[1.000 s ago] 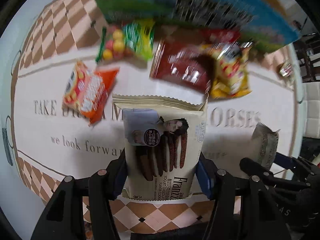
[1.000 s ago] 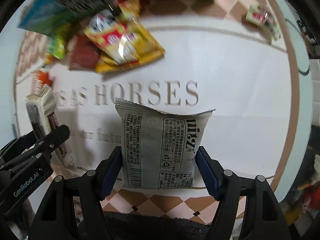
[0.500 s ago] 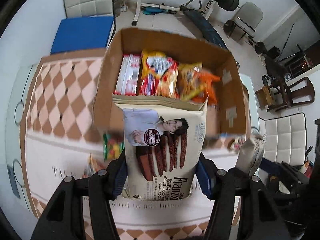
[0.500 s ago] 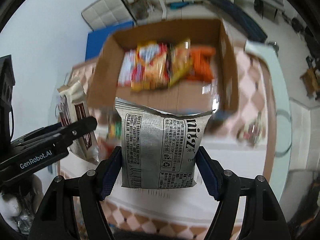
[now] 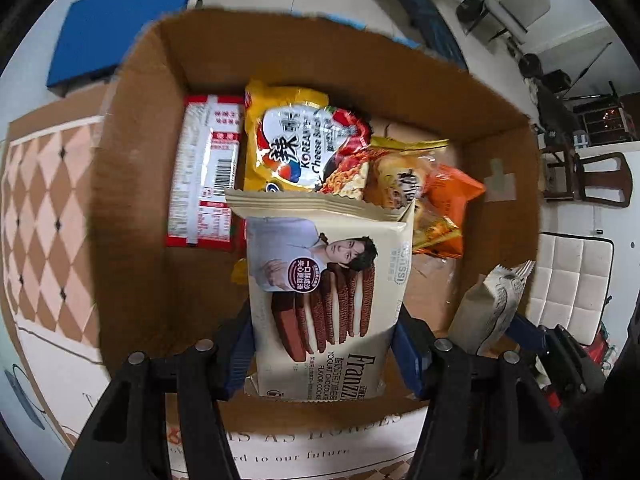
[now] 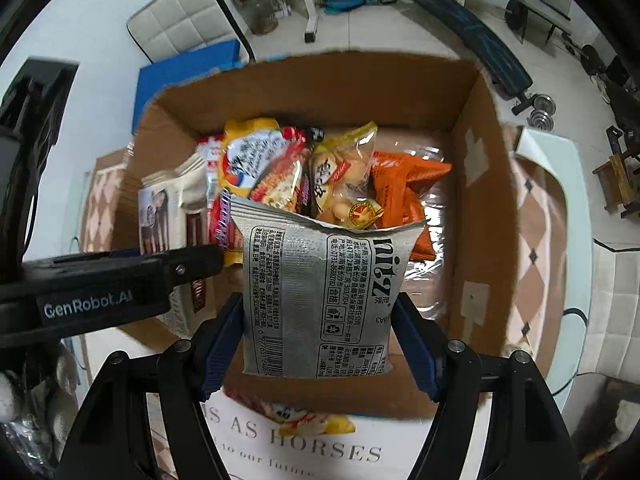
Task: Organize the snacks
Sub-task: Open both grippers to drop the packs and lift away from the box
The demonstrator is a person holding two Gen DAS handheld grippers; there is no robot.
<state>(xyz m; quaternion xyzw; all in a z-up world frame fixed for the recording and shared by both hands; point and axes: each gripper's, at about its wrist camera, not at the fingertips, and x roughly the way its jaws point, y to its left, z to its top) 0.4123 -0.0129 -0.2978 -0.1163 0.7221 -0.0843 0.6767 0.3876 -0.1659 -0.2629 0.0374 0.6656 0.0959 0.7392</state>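
My left gripper is shut on a cream Franzzi cookie pack and holds it over the near left part of the open cardboard box. My right gripper is shut on a grey snack bag and holds it over the box near its front. The grey bag also shows at the right in the left wrist view. The cookie pack shows at the left in the right wrist view. Inside the box lie a yellow Korean noodle pack, a red and white pack and an orange pack.
The box stands on a table with a checked cloth and printed lettering. A yellow snack pack lies on the cloth just before the box. White chairs, a blue mat and gym gear stand beyond.
Both grippers have risen from the table with their packs and moved forward over the open box. The box now fills both views.
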